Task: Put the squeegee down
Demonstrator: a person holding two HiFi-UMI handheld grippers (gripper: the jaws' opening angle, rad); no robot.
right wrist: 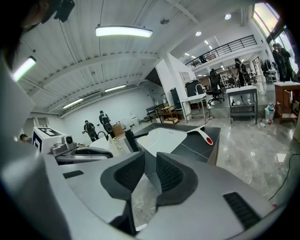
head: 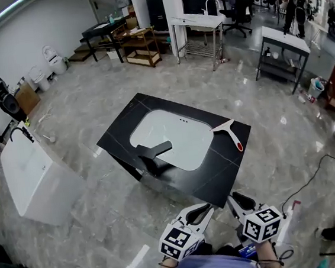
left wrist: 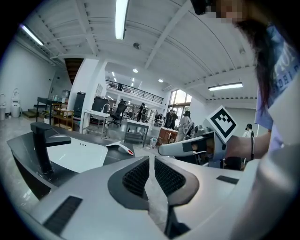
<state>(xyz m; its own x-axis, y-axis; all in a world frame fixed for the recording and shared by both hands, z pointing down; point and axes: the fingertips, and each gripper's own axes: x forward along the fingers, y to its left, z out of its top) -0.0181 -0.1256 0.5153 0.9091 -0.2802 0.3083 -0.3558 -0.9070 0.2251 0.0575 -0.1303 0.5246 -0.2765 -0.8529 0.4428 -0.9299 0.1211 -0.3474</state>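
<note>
The squeegee (head: pixel 230 133), white with a red handle tip, lies flat on the black countertop (head: pixel 219 172), just right of the white sink basin (head: pixel 180 141). It also shows in the left gripper view as the squeegee (left wrist: pixel 119 147) and in the right gripper view as the squeegee (right wrist: pixel 199 132), well ahead of both jaws. My left gripper (head: pixel 204 208) and right gripper (head: pixel 235 199) hang side by side off the counter's near edge, close to my body. The left gripper (left wrist: pixel 152 161) is all but closed and empty. The right gripper (right wrist: pixel 150 161) keeps a narrow gap with nothing in it.
A black faucet (head: pixel 154 151) stands at the basin's left edge. A white freestanding sink unit (head: pixel 32 174) sits on the floor to the left. Tables and shelves (head: pixel 197 23) line the back, with people beyond. A cable (head: pixel 314 171) trails over the floor at right.
</note>
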